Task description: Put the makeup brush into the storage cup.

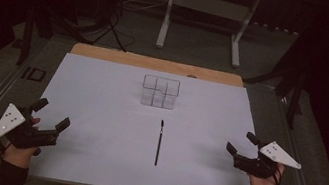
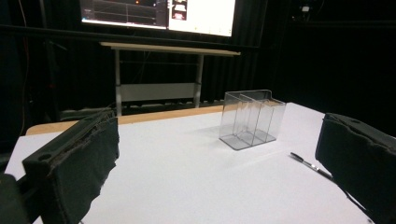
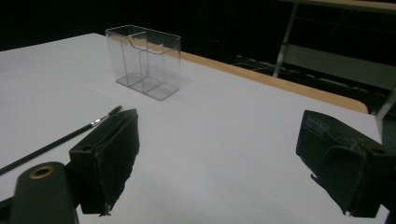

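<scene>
A thin black pen (image 1: 159, 144) lay flat on the white table (image 1: 98, 112), near the middle and a little right of it, its length running from near to far. It was nearer to the right gripper (image 1: 240, 143) than to the left gripper (image 1: 53, 113), yet well apart from both. Both grippers rested at the near corners with their jaws spread wide and nothing between them.

The pen looked light, stiff and smooth, so it would likely roll or slip under a careless pinch. Lying flush on the sheet, it left little room beneath it. The best hold was probably across the middle of the barrel, with the jaws coming down on either side of it.

Beyond the pen's far tip stood a clear plastic organizer (image 1: 159, 92) with upright compartments, empty as far as could be seen. It looked light and easy to tip or push. Nothing lay between either gripper and the pen. A desk frame (image 1: 206, 13) and cables stood on the floor past the table's far edge.
</scene>
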A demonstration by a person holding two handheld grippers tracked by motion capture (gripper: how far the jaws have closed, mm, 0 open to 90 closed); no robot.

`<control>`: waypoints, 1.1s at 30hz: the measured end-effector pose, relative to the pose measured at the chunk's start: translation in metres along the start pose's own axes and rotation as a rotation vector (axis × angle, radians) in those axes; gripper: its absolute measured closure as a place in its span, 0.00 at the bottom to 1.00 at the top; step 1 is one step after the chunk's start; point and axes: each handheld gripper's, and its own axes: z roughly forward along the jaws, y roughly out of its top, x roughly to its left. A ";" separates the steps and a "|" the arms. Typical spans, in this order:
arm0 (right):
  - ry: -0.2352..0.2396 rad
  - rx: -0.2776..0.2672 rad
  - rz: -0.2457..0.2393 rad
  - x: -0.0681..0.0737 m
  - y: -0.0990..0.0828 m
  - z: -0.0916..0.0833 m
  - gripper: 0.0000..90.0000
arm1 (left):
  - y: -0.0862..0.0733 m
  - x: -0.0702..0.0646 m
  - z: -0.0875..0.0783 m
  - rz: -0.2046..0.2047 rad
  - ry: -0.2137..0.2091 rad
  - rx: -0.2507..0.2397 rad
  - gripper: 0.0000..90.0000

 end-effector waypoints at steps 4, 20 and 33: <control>-0.001 0.005 0.008 0.001 0.001 0.000 0.13 | 0.000 0.000 -0.001 0.000 0.004 -0.004 0.00; 0.002 -0.014 0.002 0.003 0.004 -0.004 0.13 | 0.000 0.000 -0.001 -0.004 0.001 -0.007 0.00; -0.035 0.016 0.046 0.008 0.015 -0.005 0.13 | 0.001 0.000 0.000 -0.008 -0.004 -0.007 0.00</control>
